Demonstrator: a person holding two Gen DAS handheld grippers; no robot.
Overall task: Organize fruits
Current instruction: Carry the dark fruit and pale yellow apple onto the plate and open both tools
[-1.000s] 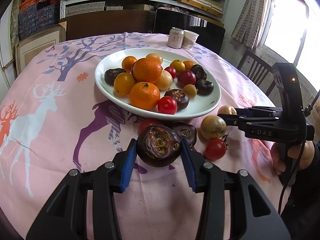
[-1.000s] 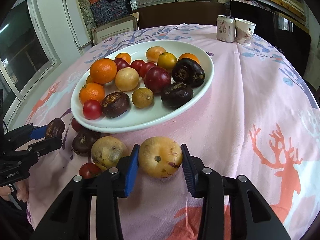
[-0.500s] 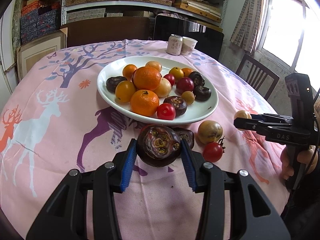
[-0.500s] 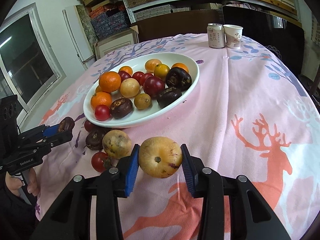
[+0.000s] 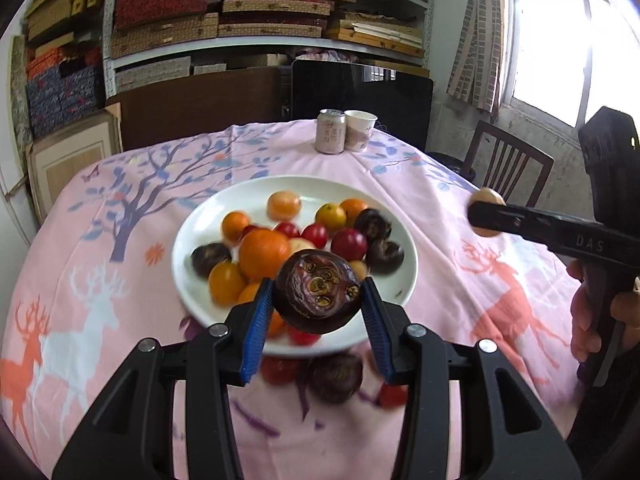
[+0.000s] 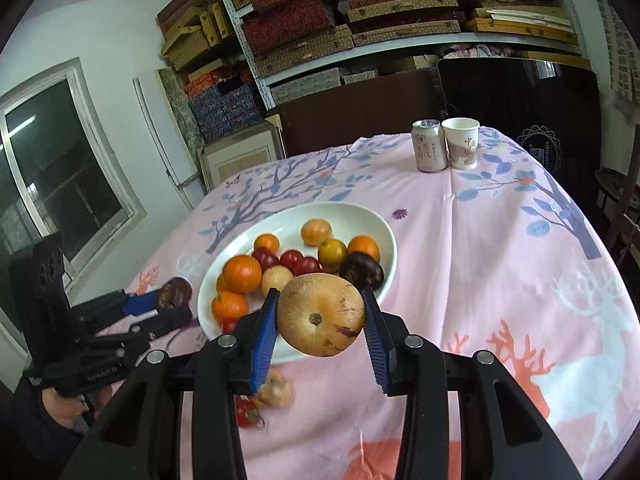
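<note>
Left claw (image 5: 318,306): clamped on a dark fruit (image 5: 317,291), blue pads pressing both flanks, held up in the air over the near rim of the plate (image 5: 404,280). Probably lifted that high to clear the rim before dropping it in.
Right claw (image 6: 320,316): same deal, squeezing a tan fruit (image 6: 320,314) by its sides, stem end facing the camera, hanging in front of the plate's near edge.
Loose fruit: a dark one (image 5: 335,376) plus a couple of red ones on the cloth (image 5: 460,208) just short of the plate; from the right wrist, a tomato (image 6: 246,413) and a tan one (image 6: 276,392) too. Blurry, so no exact count.
Plate: already crowded with oranges (image 5: 264,253), red and dark ones. Bare white mostly on the right side and far end, likely the easiest landing spots.
In the way: piled fruit near the front rim; a drop there could send something rolling off.
Further back: can (image 6: 429,145) and cup (image 6: 462,142), touching or nearly, well clear of everything.
Beyond: chair (image 5: 508,168), shelves of boxes (image 5: 272,12).
</note>
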